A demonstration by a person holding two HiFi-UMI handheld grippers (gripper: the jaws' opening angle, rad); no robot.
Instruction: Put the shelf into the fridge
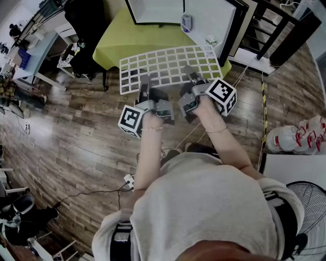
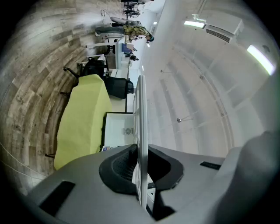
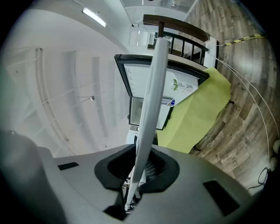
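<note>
I hold a white wire-grid shelf [image 1: 168, 63] level between both grippers, above the near edge of a table draped in yellow-green cloth [image 1: 114, 43]. My left gripper [image 1: 145, 85] is shut on the shelf's near rim at the left, and my right gripper [image 1: 191, 77] is shut on that rim at the right. Beyond the table stands the fridge [image 1: 155, 11] with its door [image 1: 211, 20] swung open. In the left gripper view the shelf [image 2: 141, 127] runs edge-on between the jaws of the left gripper [image 2: 141, 175]. The right gripper view likewise has the shelf [image 3: 154, 92] pinched in the right gripper [image 3: 139, 168], and the fridge [image 3: 146, 109] lies ahead.
A black railing [image 1: 270, 25] rises at the back right. White sacks [image 1: 300, 135] and a floor fan [image 1: 305, 204] stand at the right. A desk [image 1: 43, 48] and a dark chair [image 1: 84, 30] are at the left. Cables trail over the wood floor [image 1: 76, 137].
</note>
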